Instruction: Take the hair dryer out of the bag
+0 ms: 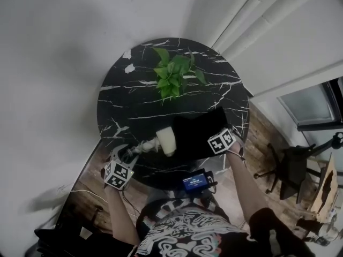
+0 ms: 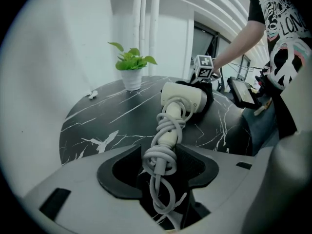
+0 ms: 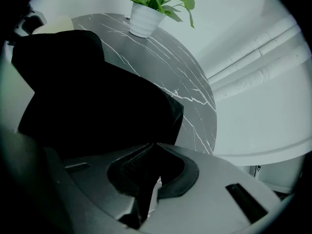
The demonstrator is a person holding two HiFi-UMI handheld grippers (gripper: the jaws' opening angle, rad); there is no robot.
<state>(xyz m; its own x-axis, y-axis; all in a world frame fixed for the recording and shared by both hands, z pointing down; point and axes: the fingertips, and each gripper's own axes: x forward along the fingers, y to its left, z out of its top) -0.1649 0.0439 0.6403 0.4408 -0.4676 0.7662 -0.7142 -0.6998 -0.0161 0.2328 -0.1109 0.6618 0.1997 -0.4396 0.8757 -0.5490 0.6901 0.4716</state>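
Observation:
A white hair dryer lies on the round black marble table, its head against the mouth of a black bag. A white cord is wound round its handle. My left gripper is shut on that wrapped handle, the cord looping between its jaws. My right gripper is shut on the near edge of the bag, with dark cloth running into its closed jaws. The dryer's head shows just beyond the bag's far end. The bag lies slack and flat.
A potted green plant stands at the table's far side. A small device with a blue screen hangs at the person's waist by the near table edge. An office chair stands on the wooden floor to the right.

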